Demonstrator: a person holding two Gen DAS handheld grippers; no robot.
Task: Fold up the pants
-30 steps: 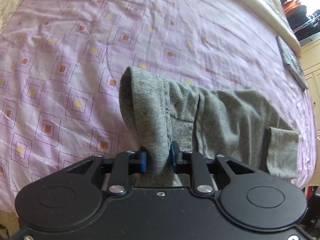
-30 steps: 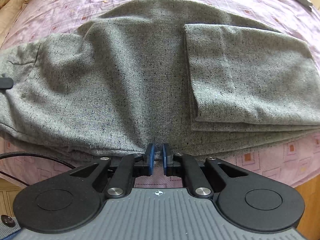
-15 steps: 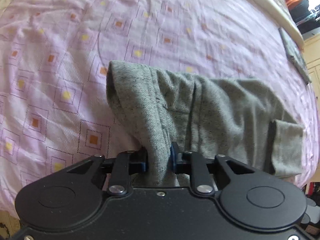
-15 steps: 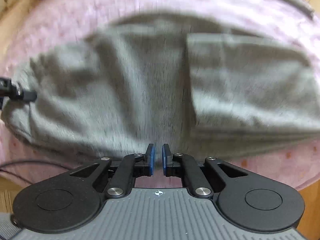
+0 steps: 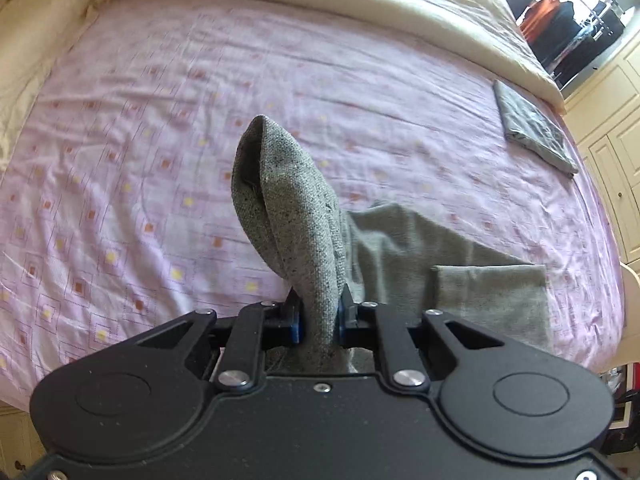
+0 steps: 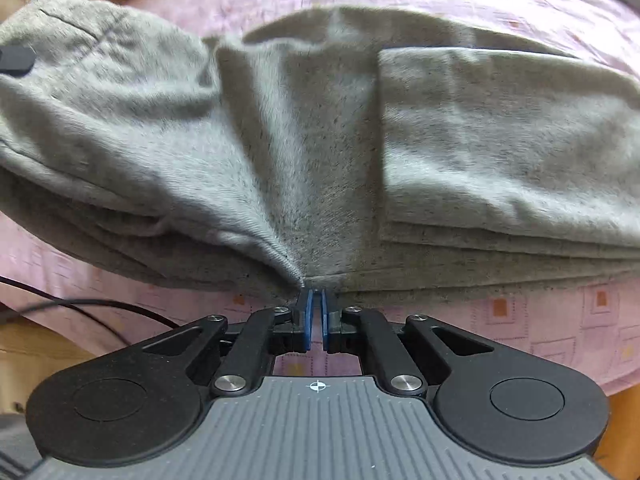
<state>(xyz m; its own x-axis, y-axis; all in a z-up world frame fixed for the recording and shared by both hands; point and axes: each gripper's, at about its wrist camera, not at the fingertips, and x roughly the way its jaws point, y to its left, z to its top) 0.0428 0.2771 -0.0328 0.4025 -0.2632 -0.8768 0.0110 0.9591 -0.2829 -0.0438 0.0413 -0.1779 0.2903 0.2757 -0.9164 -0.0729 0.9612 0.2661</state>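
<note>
Grey speckled pants (image 5: 404,248) lie partly folded on the pink patterned bedsheet (image 5: 160,128). My left gripper (image 5: 319,316) is shut on one end of the pants and holds it lifted, so a fold of cloth stands up above the jaws. In the right wrist view the pants (image 6: 320,140) fill the frame, with a folded leg section (image 6: 500,140) on the right. My right gripper (image 6: 316,304) is shut on the near edge of the pants at the middle, and the cloth bunches toward it. The left gripper's fingertip (image 6: 16,60) shows at the far left.
A folded dark grey garment (image 5: 532,128) lies near the bed's far right edge. A cream duvet (image 5: 360,8) is piled along the back. A black cable (image 6: 80,304) hangs by the bed's near edge. Cream cupboards (image 5: 616,152) stand to the right.
My left gripper has lifted its end of the pants up off the sheet. My right gripper has closed on the near edge and the cloth now puckers toward it.
</note>
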